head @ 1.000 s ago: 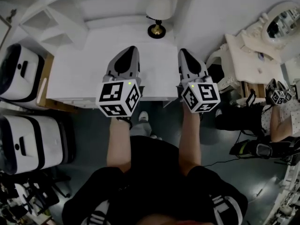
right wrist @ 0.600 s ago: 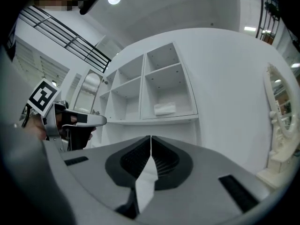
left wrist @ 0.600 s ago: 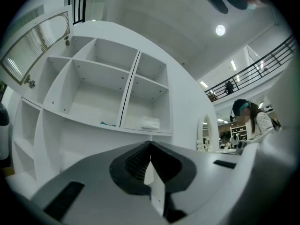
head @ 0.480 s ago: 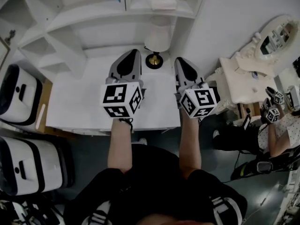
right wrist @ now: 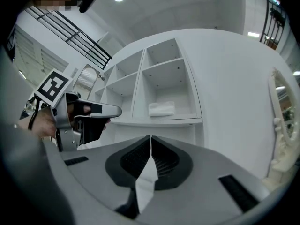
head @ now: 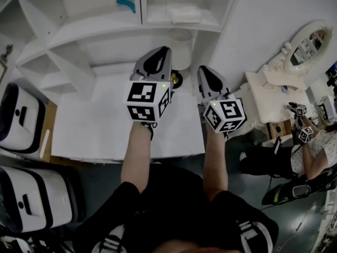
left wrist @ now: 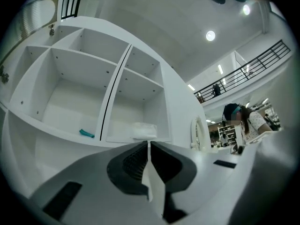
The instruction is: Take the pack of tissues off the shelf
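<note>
A white pack of tissues (head: 184, 14) lies in the lower right compartment of a white shelf unit (head: 105, 30) above the desk; it also shows as the pack (left wrist: 144, 131) in the left gripper view and the pack (right wrist: 161, 108) in the right gripper view. My left gripper (head: 159, 54) is raised over the desk, below and left of the pack, jaws shut with nothing between them. My right gripper (head: 204, 70) hangs lower beside it, also shut and empty. In the right gripper view the left gripper (right wrist: 117, 110) shows at the left.
A small teal object (head: 126, 5) lies in the left shelf compartment. A lamp with a gold base (head: 178, 42) stands on the white desk (head: 95, 125). White cases (head: 18, 117) sit at the left. A white vanity with a mirror (head: 308, 44) and another person (head: 316, 146) are at the right.
The view has tilted up, bringing the shelf compartments and the pack into sight. My left gripper has risen and moved forward toward the shelf; the right has barely moved.
</note>
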### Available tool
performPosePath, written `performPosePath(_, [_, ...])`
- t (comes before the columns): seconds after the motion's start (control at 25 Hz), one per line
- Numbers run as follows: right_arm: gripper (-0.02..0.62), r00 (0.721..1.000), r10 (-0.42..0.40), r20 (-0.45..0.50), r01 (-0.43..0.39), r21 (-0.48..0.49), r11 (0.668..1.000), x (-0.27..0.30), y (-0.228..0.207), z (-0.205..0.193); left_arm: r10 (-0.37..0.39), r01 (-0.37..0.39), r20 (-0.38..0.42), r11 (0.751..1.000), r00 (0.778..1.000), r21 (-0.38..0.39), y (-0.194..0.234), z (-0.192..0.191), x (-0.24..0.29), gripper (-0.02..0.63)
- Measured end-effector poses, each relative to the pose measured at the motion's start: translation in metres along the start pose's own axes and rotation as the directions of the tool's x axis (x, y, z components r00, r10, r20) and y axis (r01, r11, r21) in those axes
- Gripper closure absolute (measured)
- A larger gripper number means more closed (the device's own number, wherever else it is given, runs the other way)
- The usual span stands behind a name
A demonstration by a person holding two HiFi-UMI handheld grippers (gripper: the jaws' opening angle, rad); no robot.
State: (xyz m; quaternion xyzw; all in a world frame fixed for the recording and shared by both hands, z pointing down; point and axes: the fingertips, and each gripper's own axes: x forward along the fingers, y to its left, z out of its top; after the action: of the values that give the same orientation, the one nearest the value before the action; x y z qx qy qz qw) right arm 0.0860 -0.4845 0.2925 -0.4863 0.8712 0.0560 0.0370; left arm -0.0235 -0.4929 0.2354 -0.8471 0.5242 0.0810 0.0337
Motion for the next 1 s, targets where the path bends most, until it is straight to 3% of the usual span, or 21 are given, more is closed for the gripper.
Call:
performPosePath(0.48, [0.571,0.999,-0.043,-0.012,0.042,-0.021,0.999,0.011,-0.01,-0.003,-0.091,0.091,-0.006,0.992,0.996,0.089,0.01,0.022,0.057,0.497])
performPosePath(1.0, [0.571,0.999,-0.044,-0.025,0.043,-0.041,0.998,0.021,-0.01,-0.005,-0.011,0.024,-0.097,0.991,0.995,0.128,0.025,0.024,0.107,0.483])
